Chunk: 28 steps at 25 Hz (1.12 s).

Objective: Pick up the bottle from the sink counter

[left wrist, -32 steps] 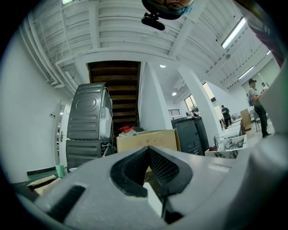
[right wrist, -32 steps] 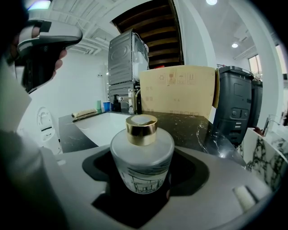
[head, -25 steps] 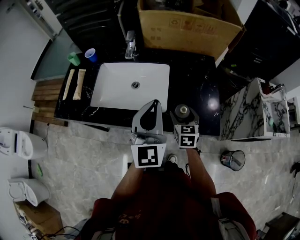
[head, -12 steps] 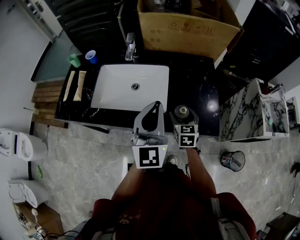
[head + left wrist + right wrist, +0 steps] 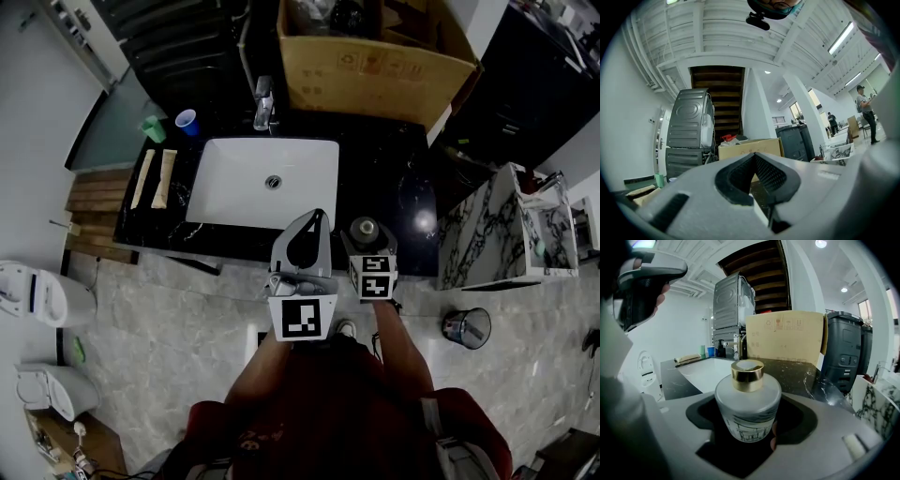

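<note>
A frosted glass bottle (image 5: 747,397) with a gold cap sits between the jaws of my right gripper (image 5: 747,425), which is shut on its body. In the head view the bottle (image 5: 364,228) is over the black counter (image 5: 394,187), near its front edge and right of the sink. My right gripper (image 5: 365,236) reaches it from the front. My left gripper (image 5: 312,219) hangs just left of the bottle, apart from it. Its jaws are shut, the tips meeting with nothing between them (image 5: 753,158).
A white sink (image 5: 244,183) with a faucet (image 5: 263,101) fills the counter's middle. A blue cup (image 5: 187,121), a green cup (image 5: 153,128) and two flat packets (image 5: 155,178) lie at its left end. A cardboard box (image 5: 375,58) stands behind. A marble-topped unit (image 5: 487,225) stands at the right.
The head view has shifted slightly. Both grippers and the bottle keep their places relative to each other.
</note>
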Each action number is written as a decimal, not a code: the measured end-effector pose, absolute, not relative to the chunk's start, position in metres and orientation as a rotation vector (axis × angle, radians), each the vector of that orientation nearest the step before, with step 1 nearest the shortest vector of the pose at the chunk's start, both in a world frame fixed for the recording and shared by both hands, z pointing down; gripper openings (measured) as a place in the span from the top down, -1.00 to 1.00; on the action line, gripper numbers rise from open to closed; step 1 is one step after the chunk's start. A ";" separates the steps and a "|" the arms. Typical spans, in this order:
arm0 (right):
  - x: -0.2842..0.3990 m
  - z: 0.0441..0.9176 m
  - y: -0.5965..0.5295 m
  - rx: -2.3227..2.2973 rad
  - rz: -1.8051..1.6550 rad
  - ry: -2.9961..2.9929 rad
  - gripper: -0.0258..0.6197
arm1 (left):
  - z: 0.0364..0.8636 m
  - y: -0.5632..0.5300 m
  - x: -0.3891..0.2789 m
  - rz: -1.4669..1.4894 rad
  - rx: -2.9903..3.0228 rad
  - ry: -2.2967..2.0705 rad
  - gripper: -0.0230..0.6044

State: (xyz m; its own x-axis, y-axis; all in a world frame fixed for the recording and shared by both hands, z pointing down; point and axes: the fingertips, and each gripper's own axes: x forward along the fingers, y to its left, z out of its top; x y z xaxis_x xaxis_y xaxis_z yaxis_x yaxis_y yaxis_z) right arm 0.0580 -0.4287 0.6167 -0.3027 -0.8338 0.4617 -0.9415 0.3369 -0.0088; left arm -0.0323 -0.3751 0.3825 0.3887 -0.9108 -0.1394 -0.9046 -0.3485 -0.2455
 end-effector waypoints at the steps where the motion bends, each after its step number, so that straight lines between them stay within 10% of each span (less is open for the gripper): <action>1: 0.058 0.616 -0.428 1.568 0.394 -2.232 -0.11 | 0.382 -0.375 -0.032 -0.030 -2.370 1.595 0.92; 28: 0.056 0.560 -0.423 1.639 0.279 -2.298 -0.11 | 0.365 -0.368 -0.042 0.028 -2.329 1.603 0.92</action>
State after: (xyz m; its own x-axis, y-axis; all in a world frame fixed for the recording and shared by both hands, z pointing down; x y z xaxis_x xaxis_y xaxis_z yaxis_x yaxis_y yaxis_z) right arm 0.0557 -0.4233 0.5604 -0.3014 -0.8853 0.3541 -0.9443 0.3286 0.0177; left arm -0.0418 -0.3682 0.3652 0.3728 -0.9081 -0.1908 -0.9142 -0.3242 -0.2433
